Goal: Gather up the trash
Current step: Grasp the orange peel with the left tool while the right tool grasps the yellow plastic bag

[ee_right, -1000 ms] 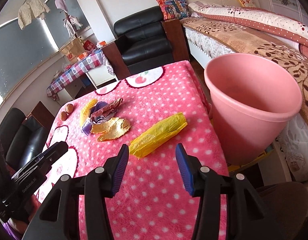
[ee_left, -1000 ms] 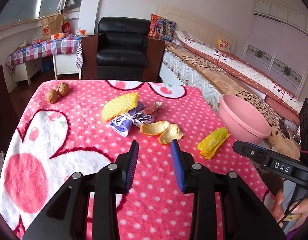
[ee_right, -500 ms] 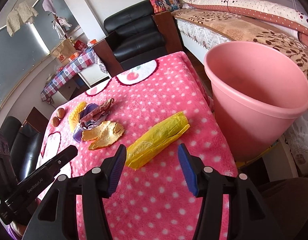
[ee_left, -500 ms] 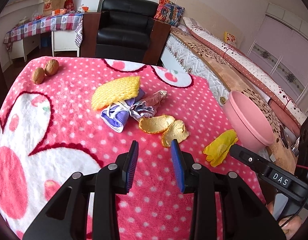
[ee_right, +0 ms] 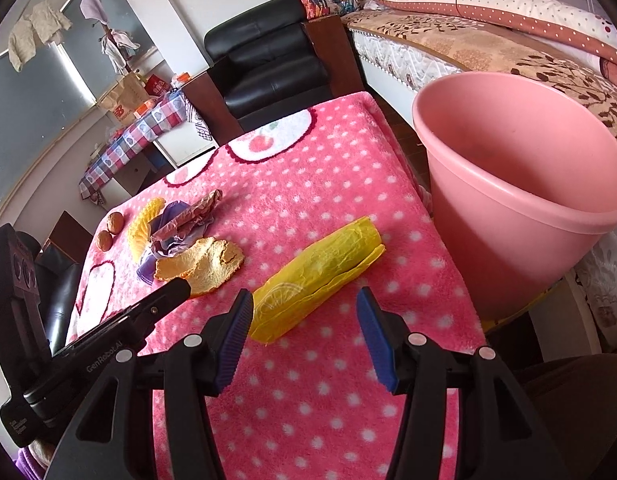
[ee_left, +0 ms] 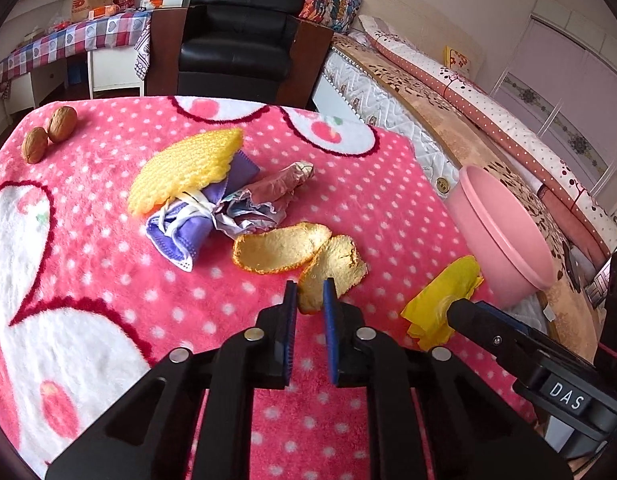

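The left gripper (ee_left: 310, 294) hides the orange peel's (ee_left: 336, 260) near tip; the pink bucket's (ee_right: 508, 208) base stays hidden.

— What colours lie ahead of the blue-padded left gripper (ee_left: 310, 294)?
— Orange peel (ee_left: 332, 266) between the pads; pink white-dotted blanket (ee_left: 108, 264) below; yellow wrapper (ee_left: 444, 296) and pink bucket (ee_left: 504, 232) rightward.

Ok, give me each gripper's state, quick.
Left gripper: jaws have just been closing, now pinched on the near edge of the orange peel.
Right gripper: open, around the near end of the yellow wrapper, not gripping it.
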